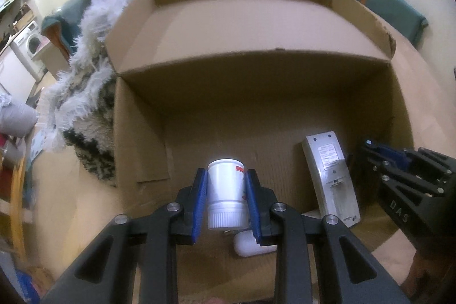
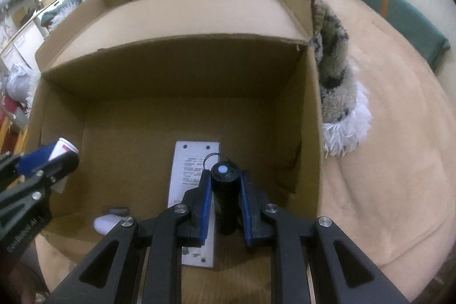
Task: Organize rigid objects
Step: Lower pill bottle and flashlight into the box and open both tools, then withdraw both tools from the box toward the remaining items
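- My left tongs (image 1: 225, 197) pinch a white bottle (image 1: 226, 194), cap toward the camera, above the open cardboard box (image 1: 136, 133) on the bed (image 2: 384, 147).
- My right tongs (image 2: 226, 200) pinch a black flashlight (image 2: 225, 195) over the box's right half.
- Only the right view shows the label text on the grey handset (image 2: 188, 173) lying on the box floor.
- Only the left view shows clearly the white oval case (image 1: 250, 245) near the box's near wall.

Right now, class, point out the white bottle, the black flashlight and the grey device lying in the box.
white bottle (image 1: 225, 190): left wrist view, on its side wall.
black flashlight (image 2: 225, 197): right wrist view, on its barrel.
grey device (image 1: 330, 175): left wrist view, on its back face below the label.
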{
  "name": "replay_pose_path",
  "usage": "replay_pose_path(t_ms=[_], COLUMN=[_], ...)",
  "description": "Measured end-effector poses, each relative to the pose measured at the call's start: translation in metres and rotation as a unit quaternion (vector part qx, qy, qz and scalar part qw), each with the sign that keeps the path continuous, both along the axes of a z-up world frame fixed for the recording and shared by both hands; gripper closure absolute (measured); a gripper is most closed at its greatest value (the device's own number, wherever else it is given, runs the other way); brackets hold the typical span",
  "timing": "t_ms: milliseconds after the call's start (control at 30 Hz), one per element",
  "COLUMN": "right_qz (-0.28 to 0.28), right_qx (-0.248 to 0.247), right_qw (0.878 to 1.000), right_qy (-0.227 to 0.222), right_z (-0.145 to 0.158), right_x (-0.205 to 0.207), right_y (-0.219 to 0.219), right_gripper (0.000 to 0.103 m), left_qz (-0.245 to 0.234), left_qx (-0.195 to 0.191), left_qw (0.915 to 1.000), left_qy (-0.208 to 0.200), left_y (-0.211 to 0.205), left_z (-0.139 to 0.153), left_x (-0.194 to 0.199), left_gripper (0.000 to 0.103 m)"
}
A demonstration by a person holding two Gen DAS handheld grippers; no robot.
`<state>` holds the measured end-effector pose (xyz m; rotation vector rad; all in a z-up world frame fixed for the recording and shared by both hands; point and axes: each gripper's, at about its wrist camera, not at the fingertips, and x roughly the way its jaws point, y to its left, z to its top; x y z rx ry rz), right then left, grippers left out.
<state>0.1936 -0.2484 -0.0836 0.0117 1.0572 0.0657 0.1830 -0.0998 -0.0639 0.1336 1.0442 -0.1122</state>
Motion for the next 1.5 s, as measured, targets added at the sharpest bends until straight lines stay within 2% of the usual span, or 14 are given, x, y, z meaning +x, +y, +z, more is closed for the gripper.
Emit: replay_pose_path(t_ms=[133,433,567,667,700,733,767,800,867,933,967,1033,1267,1500], right_qz=[-0.006,-0.012,-0.012,-0.011,-0.008,-0.004,0.001,0.006,0.009,0.010,0.009,0.002,-0.014,-0.036], right_qx=[0.013,0.033,0.040,0.066,0.077,0.088,0.099,0.109,0.107,0.121,0.133,0.152,0.154,0.185], right_qw=[1.000,0.999,0.999,0.998,0.997,0.996,0.995,0.994,0.994,0.992,0.990,0.988,0.987,0.981], right_qy=[0.004,0.014,0.017,0.012,0.010,0.007,0.004,-0.001,-0.020,-0.035,-0.038,-0.041,-0.040,-0.035], right_z=[-0.004,-0.007,-0.006,-0.002,-0.001,0.001,0.003,0.006,0.012,0.019,0.021,0.023,0.027,0.028], right_x=[0.005,0.007,0.010,0.012,0.012,0.012,0.012,0.011,0.010,0.009,0.009,0.009,0.006,-0.007], right_y=[-0.002,-0.004,-0.005,-0.008,-0.009,-0.009,-0.008,-0.006,-0.005,-0.006,-0.008,-0.013,-0.020,-0.033], right_gripper=[0.083,0.083,0.081,0.069,0.061,0.056,0.045,0.033,0.016,0.010,0.007,0.006,0.006,0.006], left_qz=[0.007,0.008,0.011,0.007,0.007,0.008,0.010,0.011,0.007,0.013,0.020,0.025,0.034,0.028], left_qx=[-0.014,0.014,0.032,0.034,0.034,0.033,0.028,0.023,0.014,0.018,0.011,-0.006,0.007,-0.001], left_qw=[0.9993,0.9988,0.9990,0.9989,0.9989,0.9989,0.9990,0.9992,0.9994,0.9992,0.9993,0.9993,0.9992,0.9995], left_qy=[0.033,0.047,0.029,0.030,0.031,0.033,0.033,0.032,0.032,0.033,0.029,0.026,0.018,0.011], left_y=[-0.004,-0.014,-0.017,-0.023,-0.024,-0.025,-0.025,-0.024,-0.027,-0.029,-0.028,-0.026,-0.014,0.003], left_z=[-0.012,-0.033,-0.036,-0.038,-0.038,-0.038,-0.036,-0.035,-0.032,-0.028,-0.024,-0.017,-0.001,0.022], left_x=[0.009,0.015,0.014,0.012,0.012,0.011,0.010,0.009,0.006,0.004,0.002,0.000,-0.003,-0.018], left_gripper=[0.079,0.079,0.079,0.079,0.074,0.063,0.054,0.038,0.031,0.019,0.018,0.011,0.011,0.011])
